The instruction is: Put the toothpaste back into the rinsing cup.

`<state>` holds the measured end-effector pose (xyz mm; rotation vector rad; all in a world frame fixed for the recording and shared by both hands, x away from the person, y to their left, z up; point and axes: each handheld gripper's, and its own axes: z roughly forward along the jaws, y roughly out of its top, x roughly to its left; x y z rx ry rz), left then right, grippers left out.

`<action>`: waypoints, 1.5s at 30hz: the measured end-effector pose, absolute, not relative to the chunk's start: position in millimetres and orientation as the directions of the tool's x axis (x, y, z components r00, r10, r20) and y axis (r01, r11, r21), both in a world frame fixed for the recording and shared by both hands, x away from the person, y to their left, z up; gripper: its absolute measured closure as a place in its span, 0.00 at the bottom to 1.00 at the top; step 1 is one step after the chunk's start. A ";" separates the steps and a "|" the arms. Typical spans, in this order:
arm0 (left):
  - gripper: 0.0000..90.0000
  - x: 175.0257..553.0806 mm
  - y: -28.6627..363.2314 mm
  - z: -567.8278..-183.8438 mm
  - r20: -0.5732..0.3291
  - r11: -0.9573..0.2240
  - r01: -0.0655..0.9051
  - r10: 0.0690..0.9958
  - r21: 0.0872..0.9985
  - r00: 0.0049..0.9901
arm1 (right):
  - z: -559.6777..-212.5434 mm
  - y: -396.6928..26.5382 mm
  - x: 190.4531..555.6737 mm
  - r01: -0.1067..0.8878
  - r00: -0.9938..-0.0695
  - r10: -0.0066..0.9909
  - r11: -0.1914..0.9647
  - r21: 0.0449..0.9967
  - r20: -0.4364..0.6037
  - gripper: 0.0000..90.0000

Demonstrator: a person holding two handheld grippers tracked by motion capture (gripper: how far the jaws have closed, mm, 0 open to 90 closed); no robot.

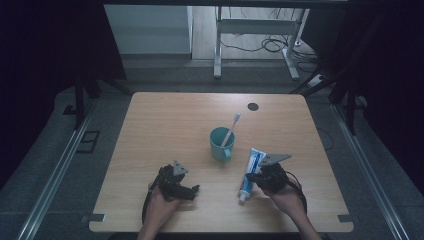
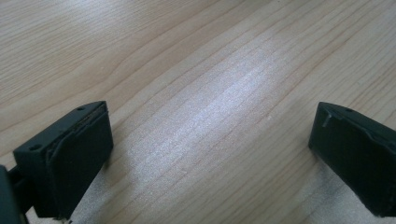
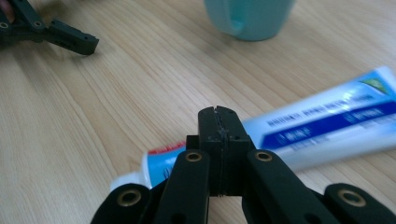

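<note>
A white and blue toothpaste tube (image 1: 254,167) lies on the wooden table (image 1: 165,120), right of a teal mug (image 1: 221,143) that holds a toothbrush (image 1: 231,129). My right gripper (image 1: 251,177) sits at the tube's near end. In the right gripper view its jaws (image 3: 218,122) are pressed together with nothing between them, and the tube (image 3: 322,126) lies just behind them, with the mug (image 3: 250,18) beyond. My left gripper (image 1: 192,191) rests low over the table at the front left. In its own view the left gripper (image 2: 210,154) stands wide open over bare wood.
A small black round mark (image 1: 253,106) is on the table's far right part. Beyond the table stand a metal desk frame (image 1: 255,40) and cables on the floor. The other hand's gripper (image 3: 74,39) lies at the far left of the right gripper view.
</note>
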<state>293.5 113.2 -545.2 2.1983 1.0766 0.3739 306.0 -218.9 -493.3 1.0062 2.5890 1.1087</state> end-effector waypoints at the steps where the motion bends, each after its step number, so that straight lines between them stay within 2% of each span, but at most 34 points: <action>1: 0.00 293.5 113.2 -545.2 -0.029 -0.449 0.596 0.783 0.665 0.622 | -494.2 -215.4 306.9 0.524 -0.766 0.632 0.505 0.686 0.120 0.99; 9: 0.00 293.5 113.4 -545.1 -0.027 -0.452 0.596 0.781 0.664 0.623 | -503.3 -193.6 312.0 0.533 -0.781 0.608 0.533 0.657 0.140 0.98; 16: 0.00 293.2 113.3 -545.1 -0.027 -0.451 0.595 0.782 0.665 0.623 | -510.3 -192.2 312.4 0.549 -0.779 0.606 0.538 0.639 0.160 0.98; 45: 0.01 293.0 113.2 -545.1 -0.028 -0.450 0.595 0.782 0.666 0.623 | -512.5 -240.7 306.1 0.588 -0.743 0.652 0.532 0.609 0.149 0.97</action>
